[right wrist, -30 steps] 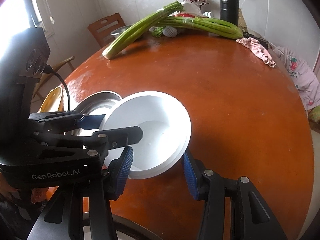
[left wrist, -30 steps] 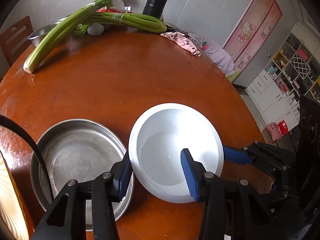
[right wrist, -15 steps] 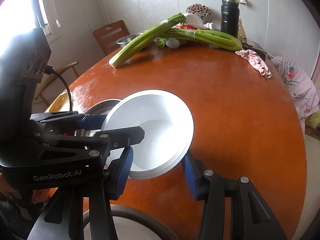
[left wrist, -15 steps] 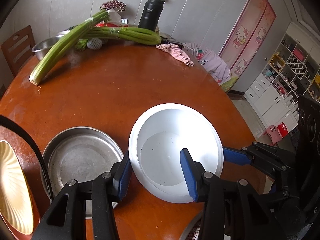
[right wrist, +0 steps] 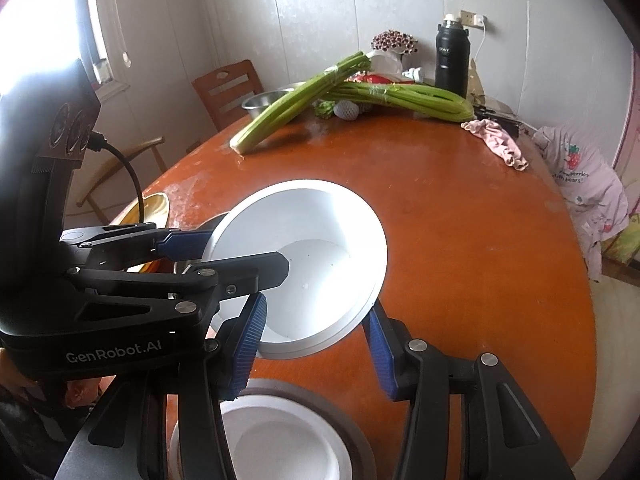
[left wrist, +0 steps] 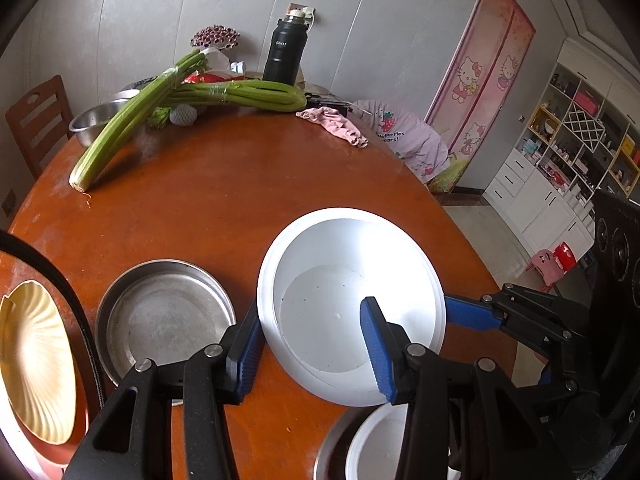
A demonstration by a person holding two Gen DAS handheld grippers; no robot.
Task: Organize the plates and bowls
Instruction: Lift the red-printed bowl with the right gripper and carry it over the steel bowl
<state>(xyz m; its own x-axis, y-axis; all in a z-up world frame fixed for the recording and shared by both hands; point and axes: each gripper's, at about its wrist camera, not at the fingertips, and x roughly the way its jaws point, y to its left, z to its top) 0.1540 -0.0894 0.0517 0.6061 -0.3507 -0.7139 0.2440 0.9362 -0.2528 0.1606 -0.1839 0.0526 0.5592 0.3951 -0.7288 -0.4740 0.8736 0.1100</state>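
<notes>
Left gripper (left wrist: 310, 342): jaws closed across the wall of the white bowl, one blue pad outside the rim, the other inside the bowl; lower centre of the left wrist view.
Right gripper (right wrist: 316, 342): blue fingers set wide, one at either side of the bowl's near edge; whether they press on it cannot be told.
White bowl (left wrist: 352, 292): tilted, raised off the table, centre of both views.
Steel pan (left wrist: 164, 316): flat on the table, lower left of the left wrist view, just beside the bowl.
Yellow shell-shaped plate (left wrist: 34, 360): far left edge of the left wrist view, at the table's rim.
White dish in a steel pan (right wrist: 276, 444): bottom centre of the right wrist view, below the bowl.
Table (left wrist: 224, 184): round, orange-brown.
Celery (left wrist: 168, 96): long stalks at the upper left of the left wrist view.
Black flask (left wrist: 286, 54): upright behind the celery.
Pink cloth (left wrist: 338, 126): upper centre, near the table's far edge.
</notes>
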